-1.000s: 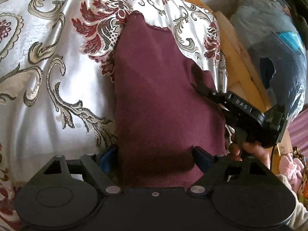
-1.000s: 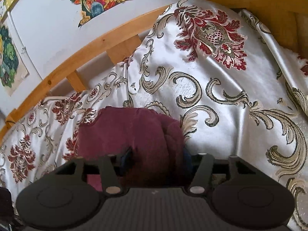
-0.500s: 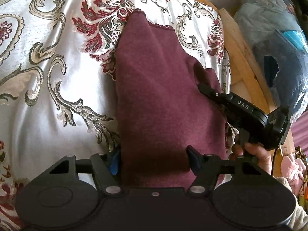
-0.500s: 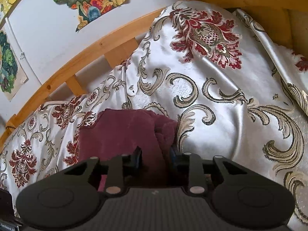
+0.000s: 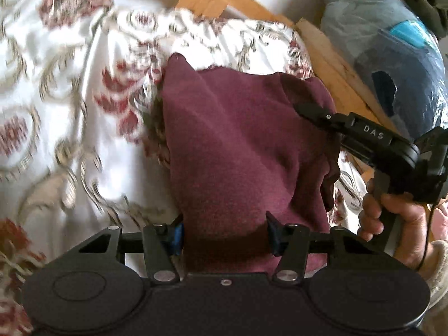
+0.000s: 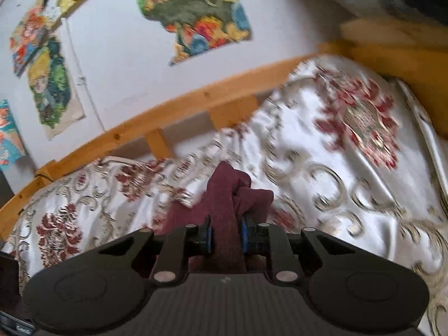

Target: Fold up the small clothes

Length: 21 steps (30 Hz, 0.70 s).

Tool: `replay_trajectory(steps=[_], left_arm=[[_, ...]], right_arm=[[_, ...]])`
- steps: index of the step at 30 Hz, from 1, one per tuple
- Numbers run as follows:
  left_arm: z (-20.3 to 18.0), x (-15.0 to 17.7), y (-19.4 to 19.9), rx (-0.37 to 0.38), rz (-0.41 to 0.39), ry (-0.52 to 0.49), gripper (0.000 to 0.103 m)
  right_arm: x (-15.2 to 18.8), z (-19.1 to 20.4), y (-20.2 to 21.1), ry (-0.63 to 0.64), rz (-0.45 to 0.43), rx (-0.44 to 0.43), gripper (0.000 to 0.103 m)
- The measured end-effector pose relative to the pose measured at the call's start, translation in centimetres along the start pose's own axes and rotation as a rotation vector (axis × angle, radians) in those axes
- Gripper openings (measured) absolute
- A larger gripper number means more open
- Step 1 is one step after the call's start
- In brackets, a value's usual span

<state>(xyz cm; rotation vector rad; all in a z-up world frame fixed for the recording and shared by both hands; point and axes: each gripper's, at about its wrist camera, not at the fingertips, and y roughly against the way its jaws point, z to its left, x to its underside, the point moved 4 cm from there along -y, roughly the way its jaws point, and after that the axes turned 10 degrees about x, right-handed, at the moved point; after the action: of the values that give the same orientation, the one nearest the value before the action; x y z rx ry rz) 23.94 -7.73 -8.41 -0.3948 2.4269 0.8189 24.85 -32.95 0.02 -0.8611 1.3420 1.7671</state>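
Observation:
A maroon garment (image 5: 238, 140) lies on a white satin bedspread (image 5: 70, 112) patterned in red and gold. My left gripper (image 5: 224, 222) is closing, its pads pressing both sides of the garment's near edge, which lifts off the bed. In the left wrist view my right gripper (image 5: 310, 113), held by a hand (image 5: 392, 215), bites the garment's right edge. From the right wrist, that gripper (image 6: 225, 224) is closing and its blue pads squeeze a bunched fold of the garment (image 6: 224, 184), raised above the bedspread (image 6: 336, 182).
A wooden bed rail (image 6: 168, 117) runs along the far side under a white wall with colourful posters (image 6: 196, 14). Beyond the rail (image 5: 330, 64) on the right sits a plastic-wrapped bundle of fabric (image 5: 392, 42).
Both grippers narrowed onto the garment and rose, pulling its near and right edges up off the bedspread. The cloth bunched up, and both views tilted up toward the rail and wall.

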Motion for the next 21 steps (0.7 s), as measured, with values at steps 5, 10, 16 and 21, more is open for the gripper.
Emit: replay_trajectory(steps=[5,10,16,21], left_arm=[[0.4,-2.1,2.6,-0.055,-0.093,-0.061,0.056],[2.3,-4.6,5.2,-0.128,-0.202,-0.077,0.056],[6.8,-6.2,6.5,-0.202,-0.238,0.027,0.056],[9.2,-5.9,6.0,-0.24,-0.209,0.098,0.057]], right_arm=[[-2.1,3.3,-0.7,0.04,-0.053,-0.057,0.022],[-4.4,7.4,-3.6,0.091,-0.088,-0.109,0.022],[-5.1,11.0,-10.1,0.105,-0.005,-0.123,0.022],[-3.1,11.9,-14.4,0.144,0.08,-0.066,0.022]])
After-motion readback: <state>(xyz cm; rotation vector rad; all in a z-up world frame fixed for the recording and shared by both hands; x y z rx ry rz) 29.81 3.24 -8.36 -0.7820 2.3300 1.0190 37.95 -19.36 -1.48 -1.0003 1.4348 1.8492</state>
